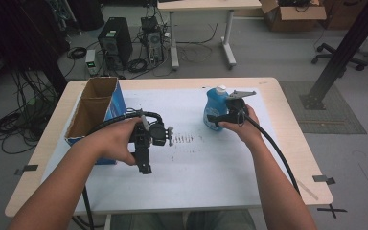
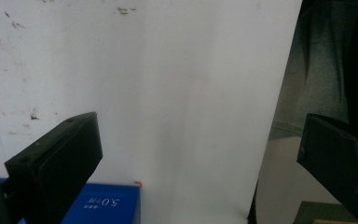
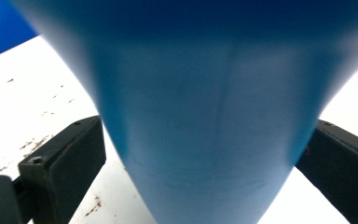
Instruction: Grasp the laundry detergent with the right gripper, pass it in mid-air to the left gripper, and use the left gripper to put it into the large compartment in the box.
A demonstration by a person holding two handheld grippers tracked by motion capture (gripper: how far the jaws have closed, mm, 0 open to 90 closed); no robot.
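1. Bottle [image 1: 215, 109]: blue, white cap, upright on the white sheet [image 1: 196, 167] at the table's far right. We see it between the jaws of the right gripper [image 1: 215, 119]; in the right gripper view both jaws sit against its tapered sides, clamped or nearly so.
2. Left gripper [image 1: 146, 168]: jaws wide apart, holding nothing, above the sheet beside the box [image 1: 96, 112].
3. Risks, in our judgement: the smooth taper could let the bottle slip or tip if lifted with a weak grip; the trailing cable could drag it.
4. Writing: "5.0" on the box's blue side, in the left gripper view [image 2: 103, 201]; the characters after it are unreadable. Bottle label unreadable.
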